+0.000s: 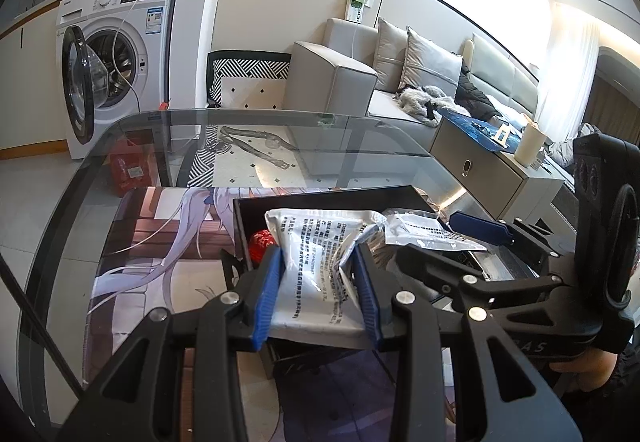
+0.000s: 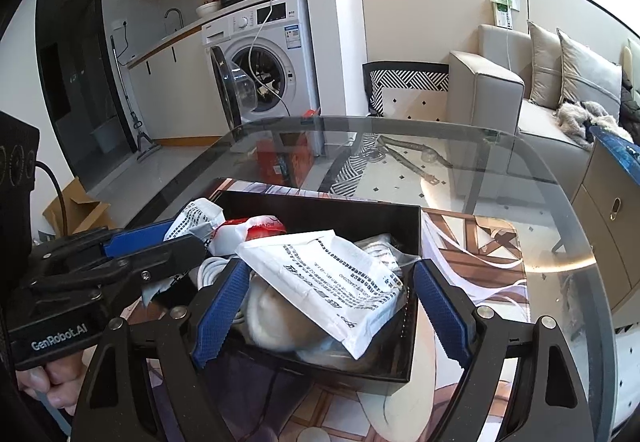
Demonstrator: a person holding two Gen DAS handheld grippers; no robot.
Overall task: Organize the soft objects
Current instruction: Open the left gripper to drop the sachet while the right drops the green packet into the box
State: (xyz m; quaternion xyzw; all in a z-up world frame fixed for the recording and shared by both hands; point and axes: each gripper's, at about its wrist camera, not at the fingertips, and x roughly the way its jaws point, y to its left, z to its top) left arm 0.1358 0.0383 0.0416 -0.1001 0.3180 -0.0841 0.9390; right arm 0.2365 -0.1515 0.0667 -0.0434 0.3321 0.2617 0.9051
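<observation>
Left hand-held gripper [image 1: 320, 290] clamping white pouch [image 1: 316, 262], right hand-held gripper [image 2: 328, 306] spread over black box [image 2: 416, 238]

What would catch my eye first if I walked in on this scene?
Probably the left gripper, its blue pads squeezing a white printed pouch over a black box stuffed with similar packets on the glass table. The right gripper stands open on either side of another white pouch lying in that box. Behind, a washing machine stands with its door swung open.
</observation>
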